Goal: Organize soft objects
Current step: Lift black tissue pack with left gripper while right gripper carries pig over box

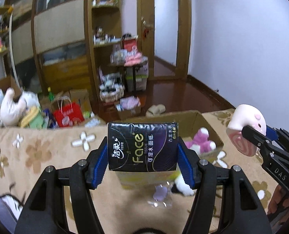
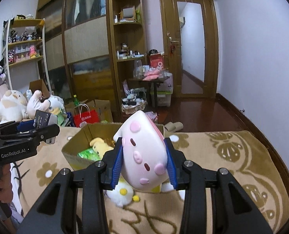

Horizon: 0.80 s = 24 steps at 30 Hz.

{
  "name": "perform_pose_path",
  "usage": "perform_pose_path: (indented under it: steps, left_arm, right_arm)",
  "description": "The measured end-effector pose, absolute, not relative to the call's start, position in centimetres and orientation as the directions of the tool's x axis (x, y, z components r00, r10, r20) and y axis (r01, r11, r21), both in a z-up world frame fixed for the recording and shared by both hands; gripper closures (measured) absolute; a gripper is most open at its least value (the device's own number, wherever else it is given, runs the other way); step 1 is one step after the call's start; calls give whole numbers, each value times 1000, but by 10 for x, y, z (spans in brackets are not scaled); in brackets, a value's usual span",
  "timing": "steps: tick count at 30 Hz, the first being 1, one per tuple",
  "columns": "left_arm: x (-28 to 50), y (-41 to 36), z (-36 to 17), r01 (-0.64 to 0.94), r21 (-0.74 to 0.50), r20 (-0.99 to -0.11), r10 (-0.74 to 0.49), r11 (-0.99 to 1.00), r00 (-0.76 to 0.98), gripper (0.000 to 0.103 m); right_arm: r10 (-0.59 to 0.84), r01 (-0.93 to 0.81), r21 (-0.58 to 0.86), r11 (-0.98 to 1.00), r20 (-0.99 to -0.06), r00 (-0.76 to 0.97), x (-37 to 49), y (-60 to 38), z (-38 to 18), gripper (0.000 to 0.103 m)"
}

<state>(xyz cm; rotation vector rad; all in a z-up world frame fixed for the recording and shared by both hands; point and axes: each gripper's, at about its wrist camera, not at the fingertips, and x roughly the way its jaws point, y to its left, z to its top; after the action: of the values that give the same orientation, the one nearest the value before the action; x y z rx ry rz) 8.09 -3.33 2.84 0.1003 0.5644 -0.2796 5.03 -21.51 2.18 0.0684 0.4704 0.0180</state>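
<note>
My left gripper [image 1: 142,150] is shut on a black tissue pack [image 1: 142,146] marked "Face", held above the bed in front of an open cardboard box [image 1: 203,119]. A pink and white plush [image 1: 202,141] lies inside the box. My right gripper [image 2: 144,156] is shut on a pink squishy toy [image 2: 144,156] with a swirl on its end, held above the same box [image 2: 74,146]. In the right wrist view a yellow plush [image 2: 100,145] and a green packet [image 2: 87,154] lie in the box. The right gripper also shows at the right of the left wrist view [image 1: 250,134].
A beige flowered blanket [image 2: 222,156] covers the bed. A white plush with yellow feet [image 2: 121,194] lies on it below my right gripper. Beyond the bed's edge are plush toys [image 2: 9,103], a red bag [image 2: 86,118], boxes, shelves and a dark wooden floor [image 2: 199,113].
</note>
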Motion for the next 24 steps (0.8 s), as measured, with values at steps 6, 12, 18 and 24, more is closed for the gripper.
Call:
perform_pose_path:
  steps: [6, 12, 18, 24]
  left_arm:
    - [99, -31, 42, 276, -6, -499, -242, 961, 832, 40]
    - [126, -38, 41, 277, 45, -492, -220, 960, 843, 40]
    - [148, -41, 20, 279, 24, -532, -224, 960, 817, 40]
    - [169, -44, -11, 289, 2, -594, -231, 957, 770, 40]
  right_arm:
    - [41, -18, 57, 998, -433, 901, 70, -219, 29, 61]
    - [55, -40, 44, 998, -405, 913, 95, -217, 38, 61]
    - [99, -79, 67, 995, -401, 911, 115, -211, 31, 61]
    - [171, -123, 137, 983, -420, 891, 134, -204, 6, 60]
